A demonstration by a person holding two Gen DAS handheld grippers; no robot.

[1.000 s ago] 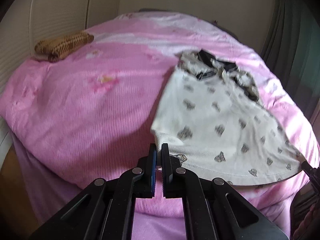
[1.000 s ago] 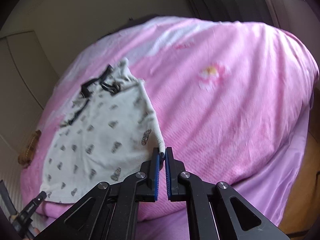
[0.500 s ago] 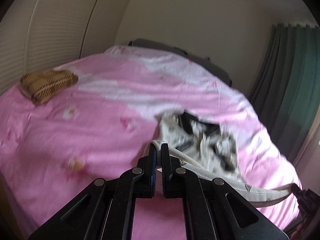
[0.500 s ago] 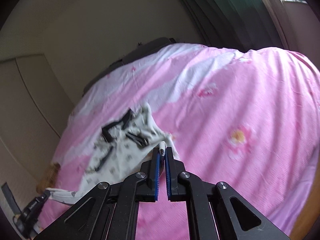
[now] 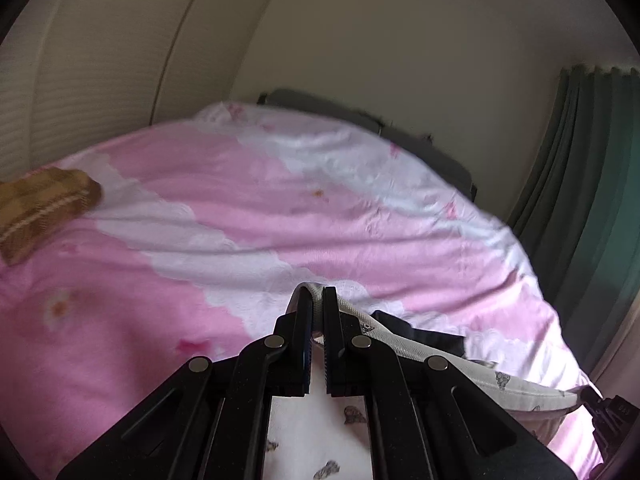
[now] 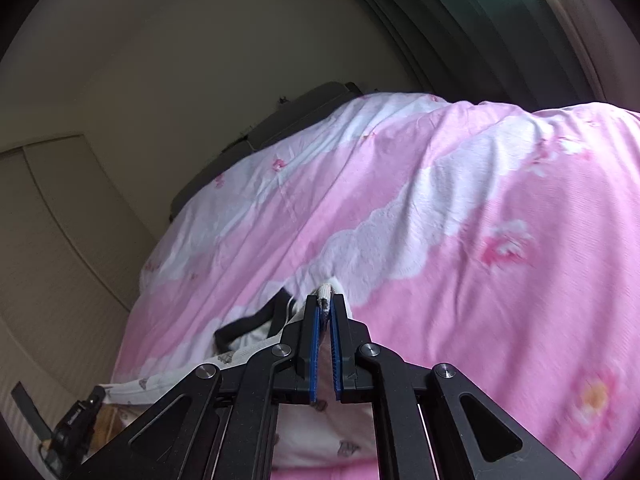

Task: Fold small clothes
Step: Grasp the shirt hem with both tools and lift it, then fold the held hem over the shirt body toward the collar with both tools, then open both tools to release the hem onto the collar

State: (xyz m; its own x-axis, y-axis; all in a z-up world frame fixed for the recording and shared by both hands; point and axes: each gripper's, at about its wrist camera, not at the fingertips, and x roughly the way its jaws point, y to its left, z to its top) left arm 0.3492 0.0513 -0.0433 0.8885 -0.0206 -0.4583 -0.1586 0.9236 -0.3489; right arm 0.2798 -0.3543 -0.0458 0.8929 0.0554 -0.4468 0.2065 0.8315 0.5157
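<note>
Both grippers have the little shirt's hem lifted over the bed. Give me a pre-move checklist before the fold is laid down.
1. Left gripper pinching the shirt hem: ok.
2. Right gripper pinching the other corner: ok.
3. Hem taut between the grippers: ok.
4. Bed ahead free for the fold: ok.
5. Brown cloth clear of the path: ok.
6. Collar end lying flat: cannot tell.

Both wrist views close over pink bedspread (image 5: 240, 216), angled down toward far wall; share bedspread, headboard (image 6: 304, 108).
</note>
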